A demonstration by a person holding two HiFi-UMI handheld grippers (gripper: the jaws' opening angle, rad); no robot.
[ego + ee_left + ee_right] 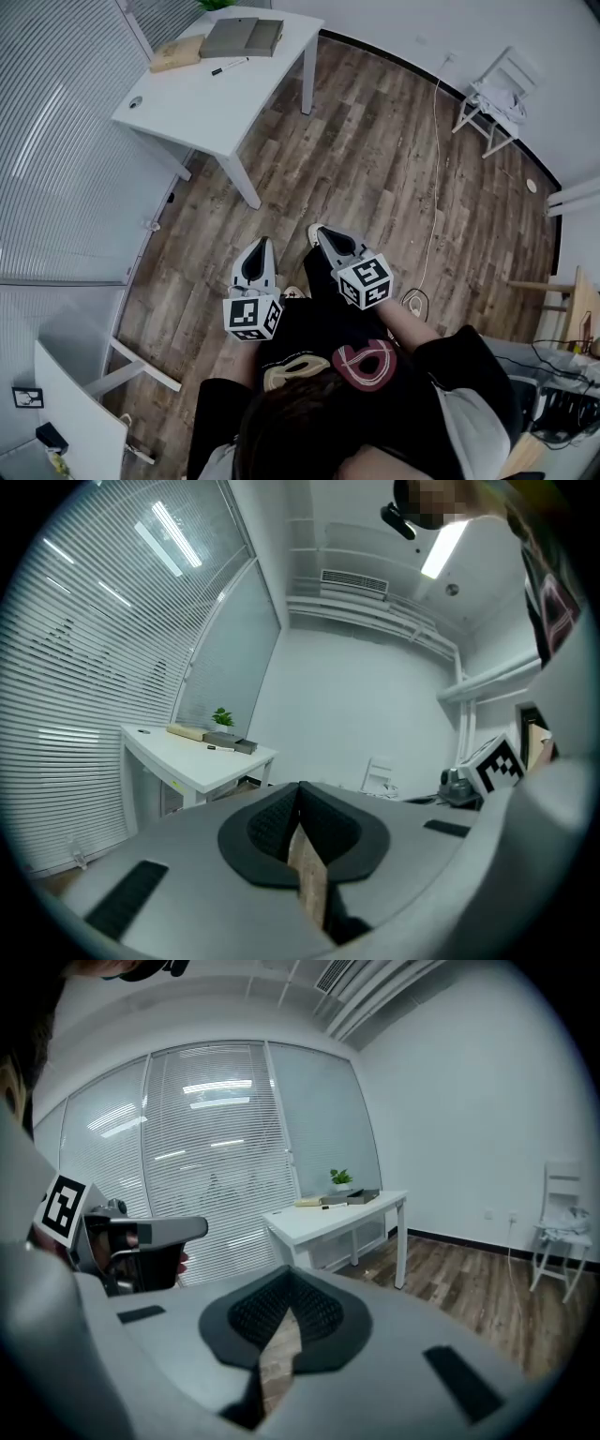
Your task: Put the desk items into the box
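your left grey two-jaw gripper [261, 251] and right grey two-jaw gripper [326, 238] are both closed tight, nothing between the pads, and you hold them side by side over the brown wood-plank floor [375, 141]. the white rectangular desk [211, 108] stands well apart ahead of you. at its far end lie the flat grey box [242, 37], a tan pad [176, 52] just beside it and a black-and-white pen [230, 66] near both

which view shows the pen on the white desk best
The head view: it looks down on the pen, lying by itself on bare desk surface. Both gripper views show it only as a tiny dark sliver from far off.
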